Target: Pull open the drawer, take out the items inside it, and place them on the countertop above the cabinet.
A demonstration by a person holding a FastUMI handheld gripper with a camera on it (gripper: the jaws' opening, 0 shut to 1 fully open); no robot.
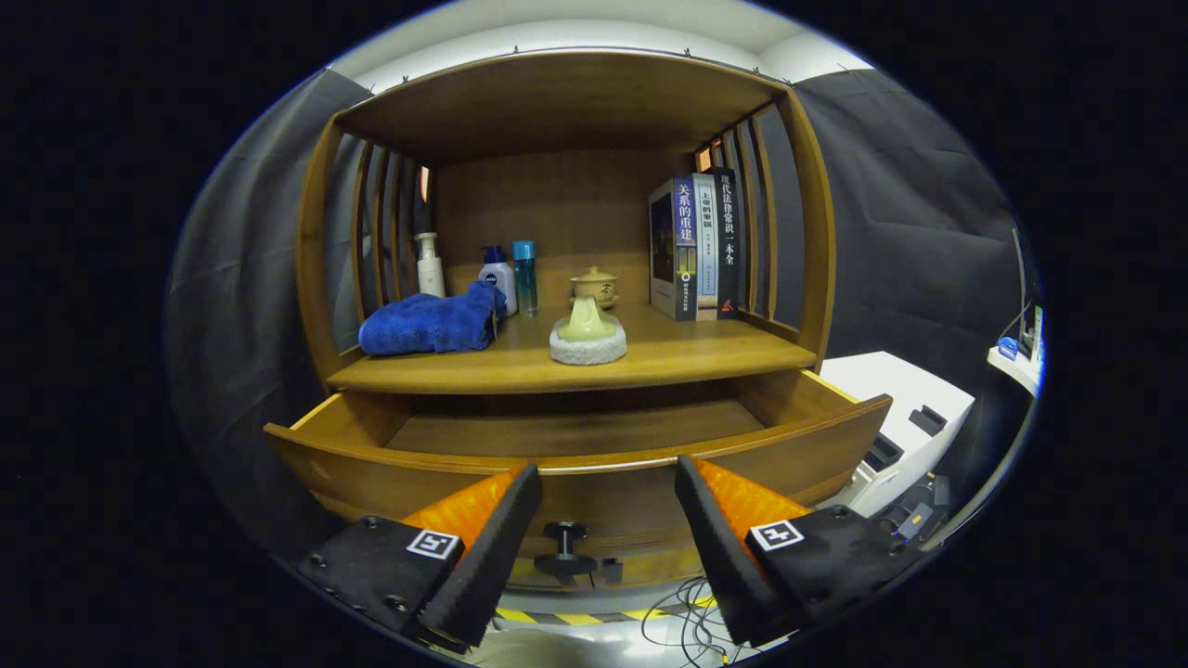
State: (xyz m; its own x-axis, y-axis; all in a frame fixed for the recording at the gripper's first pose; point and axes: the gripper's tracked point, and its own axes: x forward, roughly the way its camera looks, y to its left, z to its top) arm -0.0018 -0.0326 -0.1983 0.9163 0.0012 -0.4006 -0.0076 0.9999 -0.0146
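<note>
Open tongs hover before a pulled-out curved wooden drawer, holding nothing.

On the smooth wooden tabletop above it, left to right: a crumpled blue fleecy cloth; a white pump bottle, a white bottle with blue cap and a slim blue bottle behind it; a pale glazed ceramic piece on a rough white pad; a small lidded yellow pot; upright books. The drawer's dark round knob sits between the ridged orange-and-black fingers; its inside floor looks bare.

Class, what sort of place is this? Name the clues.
Probably a staged household booth: a wooden cabinet with its drawer open, books and toiletry bottles on the countertop, black cloth behind. Open tongs flank the drawer knob.
</note>
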